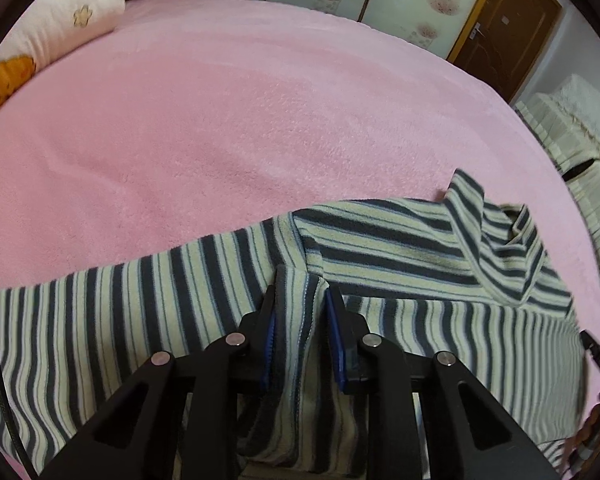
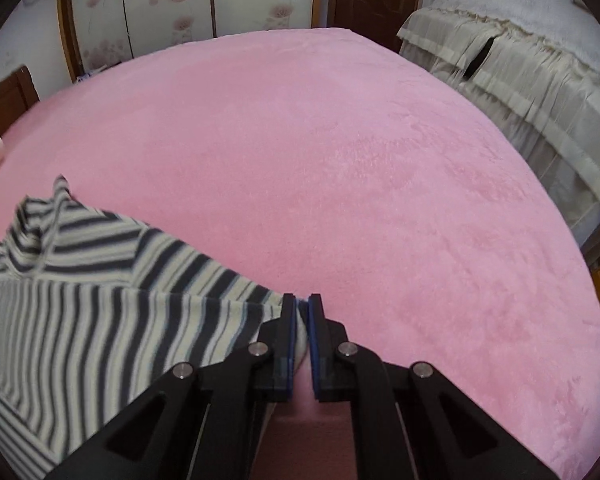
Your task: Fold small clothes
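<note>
Both tongs point steeply down at the pink bed (image 1: 220,120). The left tongs (image 1: 300,300) pinch a raised fold of the striped garment (image 1: 380,240), which sprawls from 9 to 3 o'clock. The right tongs (image 2: 302,304), nearly closed, grip its edge at 6 o'clock.

- bed (image 1: 228,92) spread with a pink fleecy cover, mostly bare; the cover runs to the far edge
- striped top (image 1: 400,248) lies directly on the cover at the near side, partly rumpled, collar raised
- pale pillow (image 1: 60,28) at the far left corner
</note>
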`<control>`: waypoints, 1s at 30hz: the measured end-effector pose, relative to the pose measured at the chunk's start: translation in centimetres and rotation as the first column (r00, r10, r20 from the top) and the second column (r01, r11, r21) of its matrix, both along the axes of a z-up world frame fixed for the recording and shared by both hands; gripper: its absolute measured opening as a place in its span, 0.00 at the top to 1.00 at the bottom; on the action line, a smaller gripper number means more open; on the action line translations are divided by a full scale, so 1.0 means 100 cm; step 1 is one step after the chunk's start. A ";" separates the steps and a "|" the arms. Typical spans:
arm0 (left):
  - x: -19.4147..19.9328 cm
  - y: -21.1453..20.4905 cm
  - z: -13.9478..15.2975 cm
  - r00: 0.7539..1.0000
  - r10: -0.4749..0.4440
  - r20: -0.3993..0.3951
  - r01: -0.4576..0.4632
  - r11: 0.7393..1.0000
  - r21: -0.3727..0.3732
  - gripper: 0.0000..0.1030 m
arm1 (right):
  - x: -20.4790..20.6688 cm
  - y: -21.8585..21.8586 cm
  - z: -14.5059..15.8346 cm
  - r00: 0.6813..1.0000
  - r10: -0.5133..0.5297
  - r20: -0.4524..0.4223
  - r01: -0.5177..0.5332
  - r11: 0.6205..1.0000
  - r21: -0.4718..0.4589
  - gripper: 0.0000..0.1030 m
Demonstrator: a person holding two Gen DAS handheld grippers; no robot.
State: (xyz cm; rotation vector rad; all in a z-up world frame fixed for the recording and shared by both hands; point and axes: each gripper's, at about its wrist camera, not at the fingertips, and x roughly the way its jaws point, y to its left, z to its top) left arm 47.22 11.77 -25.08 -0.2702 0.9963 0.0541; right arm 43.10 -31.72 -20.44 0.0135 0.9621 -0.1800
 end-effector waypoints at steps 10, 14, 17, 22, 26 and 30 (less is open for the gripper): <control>-0.012 -0.002 0.011 1.000 0.006 0.014 -0.007 0.996 0.090 0.44 | 0.001 0.015 0.000 1.000 0.016 -0.014 -0.017 0.998 -0.058 0.93; -0.034 0.020 0.035 0.998 0.052 0.043 -0.055 0.996 0.076 0.43 | -0.017 0.020 0.026 1.000 0.008 0.025 -0.005 0.995 -0.098 0.79; -0.052 0.032 0.046 0.995 0.095 0.039 -0.098 0.992 0.084 0.43 | -0.034 0.025 0.047 0.998 0.019 0.066 -0.014 0.997 -0.080 0.79; -0.079 0.016 0.038 0.999 0.053 0.014 -0.054 0.993 0.108 0.43 | -0.069 0.059 0.067 0.989 0.098 0.107 -0.096 0.995 -0.022 0.79; -0.078 0.009 0.019 0.999 0.048 -0.015 -0.046 0.990 0.136 0.43 | -0.092 0.095 0.058 0.984 0.160 0.084 -0.163 0.986 0.022 0.80; -0.075 0.000 0.006 0.998 0.059 -0.033 -0.052 0.982 0.182 0.41 | -0.103 0.111 0.024 0.985 0.172 0.002 -0.172 0.985 -0.020 0.80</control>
